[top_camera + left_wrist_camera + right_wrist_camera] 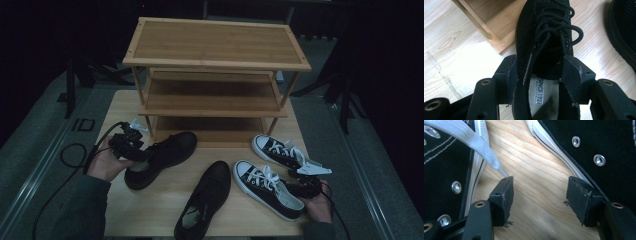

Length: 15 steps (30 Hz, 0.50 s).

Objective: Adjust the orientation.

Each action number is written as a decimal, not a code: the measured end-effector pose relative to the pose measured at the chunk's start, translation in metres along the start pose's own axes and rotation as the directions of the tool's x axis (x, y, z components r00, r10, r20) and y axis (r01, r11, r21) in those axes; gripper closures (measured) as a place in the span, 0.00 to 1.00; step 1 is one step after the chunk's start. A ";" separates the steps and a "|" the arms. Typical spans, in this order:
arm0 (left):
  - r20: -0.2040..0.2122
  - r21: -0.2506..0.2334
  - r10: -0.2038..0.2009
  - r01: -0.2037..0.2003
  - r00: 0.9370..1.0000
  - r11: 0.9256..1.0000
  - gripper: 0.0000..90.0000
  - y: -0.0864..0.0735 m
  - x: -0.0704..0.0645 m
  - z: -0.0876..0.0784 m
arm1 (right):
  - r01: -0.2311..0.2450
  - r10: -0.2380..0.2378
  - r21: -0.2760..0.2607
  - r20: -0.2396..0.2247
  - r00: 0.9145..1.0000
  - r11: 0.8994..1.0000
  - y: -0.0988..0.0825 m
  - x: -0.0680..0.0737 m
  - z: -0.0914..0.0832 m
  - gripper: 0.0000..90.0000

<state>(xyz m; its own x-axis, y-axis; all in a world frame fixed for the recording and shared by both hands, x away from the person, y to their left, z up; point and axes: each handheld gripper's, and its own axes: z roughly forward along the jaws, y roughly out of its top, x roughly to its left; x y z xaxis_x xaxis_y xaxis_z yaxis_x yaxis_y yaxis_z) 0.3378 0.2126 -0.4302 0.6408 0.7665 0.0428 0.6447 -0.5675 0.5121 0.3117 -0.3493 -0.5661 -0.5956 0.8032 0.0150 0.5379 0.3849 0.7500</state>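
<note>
A black lace-up shoe (167,150) lies in front of the rack, toe pointing to the right. My left gripper (136,151) is shut across its collar. In the left gripper view both pads press on the sides of the shoe (544,30) beside the insole, with my left gripper (539,65) astride the opening. My right gripper (294,174) stands open low between two black-and-white sneakers, the near sneaker (267,187) and the far sneaker (277,149). Between the jaws of the right gripper (541,182) is bare wood, and a white lace tip (499,168) lies by one jaw.
A three-tier bamboo shoe rack (215,47) stands at the back of the wooden table (150,210); its leg (481,25) is close to the held shoe. A second black shoe (207,197) lies at the front middle. A cable (75,155) trails off the left side.
</note>
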 end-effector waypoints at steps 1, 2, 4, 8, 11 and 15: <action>0.000 0.000 0.000 0.000 1.000 1.000 0.51 0.000 0.000 0.000 | 0.000 0.000 0.000 0.000 1.000 1.000 0.000 0.000 0.000 0.43; 0.000 0.000 0.000 0.000 1.000 1.000 0.51 0.000 0.001 0.000 | 0.000 0.000 0.000 0.000 1.000 1.000 0.000 0.000 0.000 0.43; 0.002 -0.001 -0.003 0.003 1.000 1.000 0.51 0.000 0.000 -0.001 | 0.001 -0.001 0.000 0.000 1.000 1.000 0.000 0.000 0.000 0.43; 0.008 -0.007 0.005 -0.005 1.000 1.000 0.52 0.000 -0.001 -0.004 | 0.001 -0.001 0.000 0.000 1.000 1.000 0.000 0.000 0.000 0.43; 0.010 -0.012 0.009 -0.009 1.000 1.000 0.51 0.001 -0.002 -0.006 | 0.001 -0.001 0.000 0.000 1.000 1.000 0.000 0.000 0.000 0.43; 0.011 -0.015 0.019 -0.018 1.000 1.000 0.51 0.003 -0.004 -0.008 | 0.001 -0.001 0.000 0.000 1.000 1.000 0.000 0.000 0.000 0.43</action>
<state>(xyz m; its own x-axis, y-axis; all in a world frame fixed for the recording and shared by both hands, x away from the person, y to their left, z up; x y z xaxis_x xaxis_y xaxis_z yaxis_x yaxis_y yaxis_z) 0.3337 0.2100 -0.4225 0.6574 0.7523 0.0425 0.6265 -0.5771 0.5239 0.3117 -0.3493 -0.5661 -0.5957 0.8031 0.0143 0.5376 0.3854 0.7500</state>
